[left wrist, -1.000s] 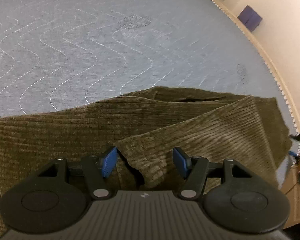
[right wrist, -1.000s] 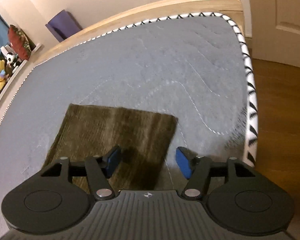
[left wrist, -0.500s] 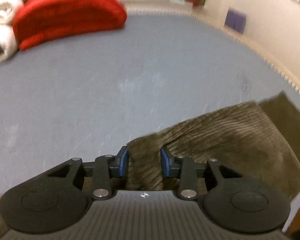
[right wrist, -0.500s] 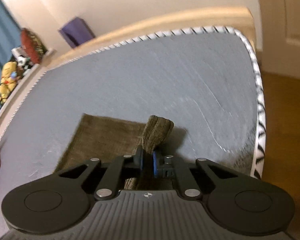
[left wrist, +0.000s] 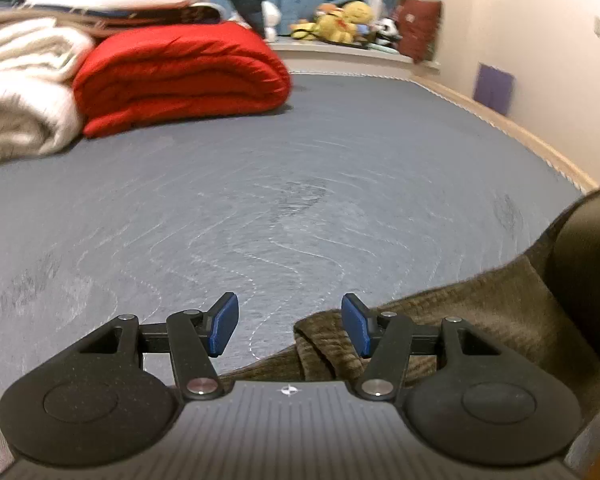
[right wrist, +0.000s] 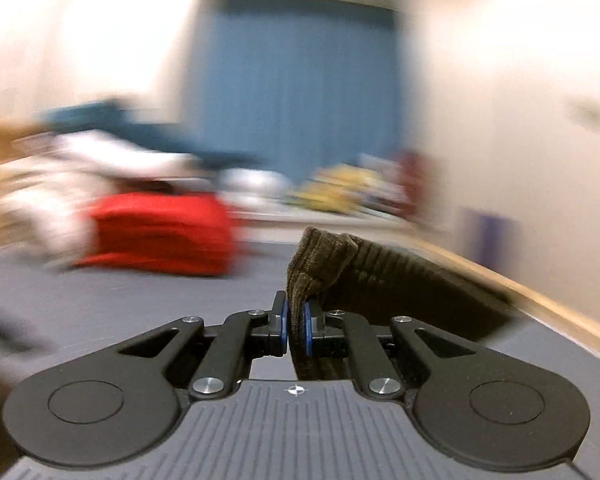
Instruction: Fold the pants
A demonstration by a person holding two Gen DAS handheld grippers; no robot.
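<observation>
The right gripper [right wrist: 296, 322] has swung up, jaws clenched on a bunched fold of the pants [right wrist: 320, 264]. The left gripper [left wrist: 288, 326] is opening, cloth released beside its right pad on the bed [left wrist: 260, 184], near a red blanket [left wrist: 180, 76].

The right tongs [right wrist: 296, 322], wide apart over the flat pants [right wrist: 380, 280] a second ago, now pinch a bunched fold of them and carry it up off the bed [right wrist: 120, 304]; their view swings from the bed's corner to the red quilt [right wrist: 160, 232] and blue curtain [right wrist: 300, 92], all blurred; the left tongs [left wrist: 288, 330], which clamped the pants' edge half a second ago, are opening, cloth by the right pad only; their view tips up from the mattress to the far bedding.
</observation>
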